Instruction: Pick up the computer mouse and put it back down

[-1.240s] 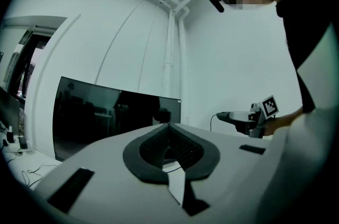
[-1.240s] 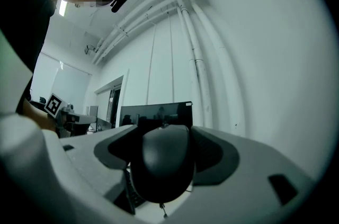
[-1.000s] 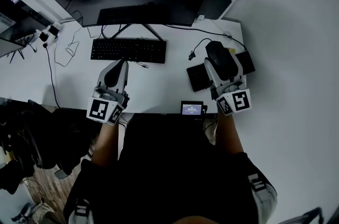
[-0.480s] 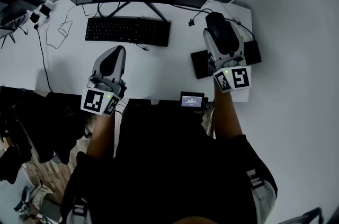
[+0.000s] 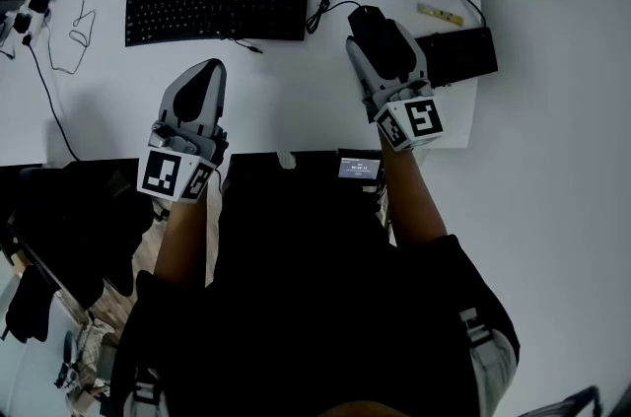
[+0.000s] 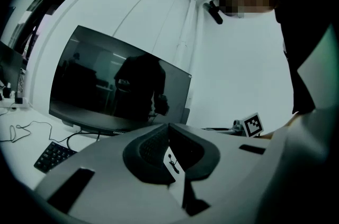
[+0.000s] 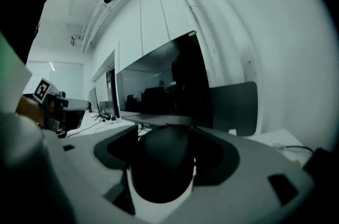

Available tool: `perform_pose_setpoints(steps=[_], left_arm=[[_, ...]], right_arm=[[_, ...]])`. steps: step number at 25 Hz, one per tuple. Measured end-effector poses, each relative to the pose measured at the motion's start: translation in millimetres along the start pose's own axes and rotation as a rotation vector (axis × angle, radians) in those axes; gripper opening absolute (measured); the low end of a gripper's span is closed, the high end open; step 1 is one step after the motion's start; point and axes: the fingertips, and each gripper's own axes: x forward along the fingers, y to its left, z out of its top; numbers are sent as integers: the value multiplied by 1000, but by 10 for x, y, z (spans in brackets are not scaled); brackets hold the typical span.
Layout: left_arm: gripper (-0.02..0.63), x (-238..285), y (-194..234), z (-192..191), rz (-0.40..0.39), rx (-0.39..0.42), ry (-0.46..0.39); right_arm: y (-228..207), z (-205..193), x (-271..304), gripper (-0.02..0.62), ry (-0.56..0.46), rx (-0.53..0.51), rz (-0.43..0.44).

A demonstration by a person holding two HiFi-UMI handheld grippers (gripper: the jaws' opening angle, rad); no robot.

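Computer mouse (image 5: 383, 38) gripped in right tongs (image 7: 161, 151), over desk (image 5: 296, 95)

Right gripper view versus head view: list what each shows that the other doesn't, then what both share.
Only the right gripper view: the jaws closed on both flanks of the mouse, and the screen face of the monitor. Only the head view: the keyboard and the small lit display at the near edge of the desk. Both: the right gripper holding the mouse, the left gripper, the desk.
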Motion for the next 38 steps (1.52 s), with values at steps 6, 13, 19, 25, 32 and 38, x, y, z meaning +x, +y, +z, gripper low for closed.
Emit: perform_pose_setpoints(steps=[6,13,19,25,32,38], left_arm=[[-5,122,41,-355,-35,-46,51],[-5,248,13,-749,-81,-100,130],[-5,273,135,-1029,-67,-130,163],[-5,224,168,-1243,-80,-145,197],[-5,194,192,-1315,-83,-171,196],[-5,137,135,-1339,-81,-187,187]], right_arm=[[131,-684,-48,314,128,65,-3],[302,-1394,-137,314,288,134,-59],[374,-1844,-89,314,371,107,-91],[406,-2103,-59,314,431,62,-108],[428,-2199,-28,314,476,27,-125],[435,-2257,-10,314,525,0,-138]])
